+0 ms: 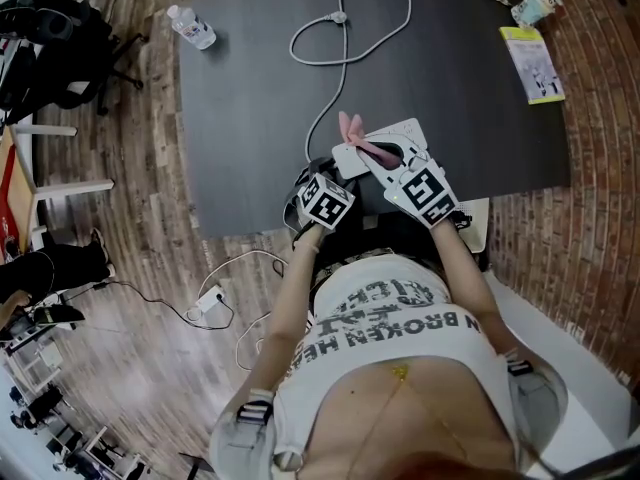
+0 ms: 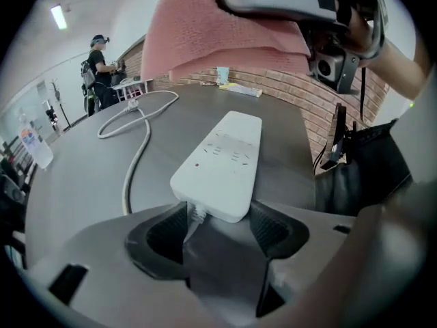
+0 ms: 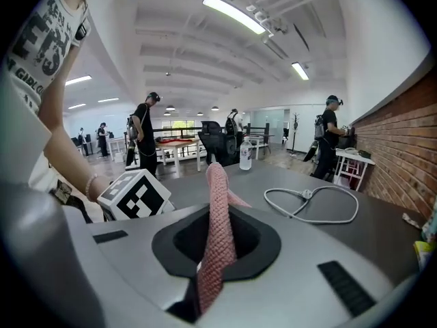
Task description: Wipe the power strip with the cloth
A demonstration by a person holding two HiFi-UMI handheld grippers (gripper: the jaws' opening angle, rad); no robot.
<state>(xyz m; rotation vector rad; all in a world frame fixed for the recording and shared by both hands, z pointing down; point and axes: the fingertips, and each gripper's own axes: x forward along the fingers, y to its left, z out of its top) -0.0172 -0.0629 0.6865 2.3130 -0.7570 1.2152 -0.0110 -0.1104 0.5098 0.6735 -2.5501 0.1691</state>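
Right gripper [image 3: 217,243] is pressed together on a pink cloth [image 3: 217,203], a knit fold standing up out of the jaws at frame centre. Left gripper [image 2: 220,227] has its jaws spread wide. The cable end of the white power strip [image 2: 222,159] sits between the tips at lower centre, and the pads don't look to be pressing on it, though contact at the very edge is hard to make out. The strip lies flat on the dark grey table [image 1: 250,118] near its near edge and runs away from the left gripper. Its white cord [image 2: 136,149] curls off to the upper left into a loop. In the left gripper view the cloth hangs in the upper centre, above the strip's far half and apart from it. Progress, by my read: cloth in hand, strip about to be steadied, no wiping contact yet, so the whole wipe is left. In the head view both grippers and their marker cubes cover most of the strip and only a white corner shows. The strip's sockets are faint marks, and any dirt on it can't be seen. A water bottle [image 1: 190,26] stands at the table's upper left and a yellow-edged booklet [image 1: 533,63] lies at upper right. The small item above the booklet is too small to name.
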